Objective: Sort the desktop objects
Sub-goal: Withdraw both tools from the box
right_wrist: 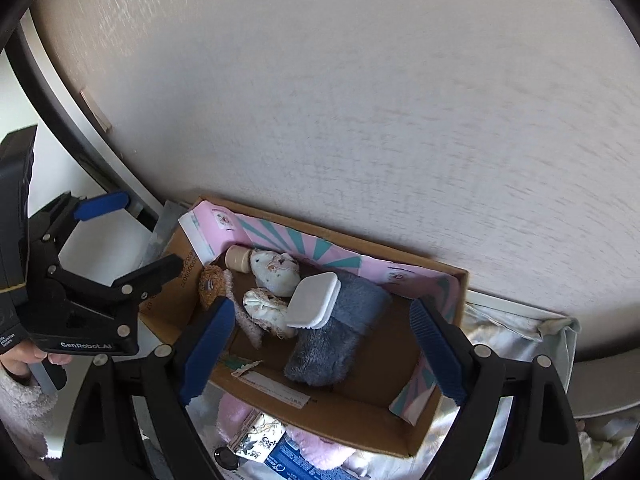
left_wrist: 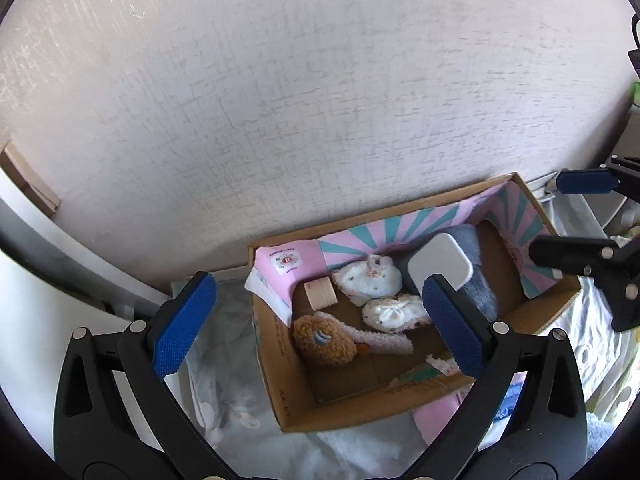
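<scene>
A cardboard box (left_wrist: 360, 408) (right_wrist: 332, 412) with a pink-and-teal lining stands against the wall. In it lie a wooden block (left_wrist: 320, 298) (right_wrist: 238, 258), two white spotted baby shoes (left_wrist: 368, 280) (right_wrist: 276, 272), a brown plush toy (left_wrist: 324, 340) (right_wrist: 212, 284), and a grey fluffy cloth (left_wrist: 468, 240) (right_wrist: 340, 344) with a white rounded case (left_wrist: 440, 260) (right_wrist: 312, 300) on top. My left gripper (left_wrist: 316, 284) (right_wrist: 144, 232) hangs open above the box's left end with nothing between its jaws. Over the right end my right gripper (right_wrist: 322, 306) (left_wrist: 560, 220) is open and empty too.
A textured pale wall (left_wrist: 320, 100) rises right behind the box. Pale bedding (left_wrist: 224, 360) surrounds it. In front of the box lie a pink plush (right_wrist: 240, 412) and a blue packet (right_wrist: 288, 460). A hand (right_wrist: 24, 360) in a fleecy sleeve holds the left gripper.
</scene>
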`<state>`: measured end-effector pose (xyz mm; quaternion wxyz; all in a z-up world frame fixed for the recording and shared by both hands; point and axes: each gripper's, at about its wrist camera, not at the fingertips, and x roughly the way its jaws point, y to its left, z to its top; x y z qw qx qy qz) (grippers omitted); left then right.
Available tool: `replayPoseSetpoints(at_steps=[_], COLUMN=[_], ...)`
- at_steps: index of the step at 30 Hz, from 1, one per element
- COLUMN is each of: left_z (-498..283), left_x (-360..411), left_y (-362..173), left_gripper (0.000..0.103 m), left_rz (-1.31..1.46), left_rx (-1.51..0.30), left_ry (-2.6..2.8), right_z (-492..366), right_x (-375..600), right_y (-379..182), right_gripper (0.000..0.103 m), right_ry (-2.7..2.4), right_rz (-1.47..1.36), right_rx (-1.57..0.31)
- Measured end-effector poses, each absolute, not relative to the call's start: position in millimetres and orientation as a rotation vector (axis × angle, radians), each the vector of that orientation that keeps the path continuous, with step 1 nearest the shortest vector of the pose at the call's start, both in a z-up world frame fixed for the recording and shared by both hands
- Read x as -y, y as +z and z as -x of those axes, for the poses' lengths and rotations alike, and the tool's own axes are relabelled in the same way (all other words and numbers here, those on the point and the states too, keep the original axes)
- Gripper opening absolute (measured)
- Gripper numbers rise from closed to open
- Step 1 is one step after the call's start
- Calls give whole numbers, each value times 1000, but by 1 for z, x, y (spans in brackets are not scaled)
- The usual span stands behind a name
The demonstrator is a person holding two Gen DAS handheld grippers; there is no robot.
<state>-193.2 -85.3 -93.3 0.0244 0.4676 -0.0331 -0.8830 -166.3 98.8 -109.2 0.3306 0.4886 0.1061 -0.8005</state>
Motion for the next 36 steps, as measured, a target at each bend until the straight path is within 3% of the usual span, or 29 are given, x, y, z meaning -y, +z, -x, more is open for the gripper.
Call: replayPoseSetpoints(at_steps=[22,36], left_z=[133,100], left_x=[65,55], left_y=[-78,-102], left_gripper=[103,103], left_rz=[-1434,-1501], left_rx=[125,115], left_ry=[-2804,-2828], right_z=[137,93], right_x=[-172,-237], right_y=[-91,-114], right_gripper=[87,87], right_ry=[-2231,-2322], right_rz=[-1263,-1273], right_rx=[-143,-236])
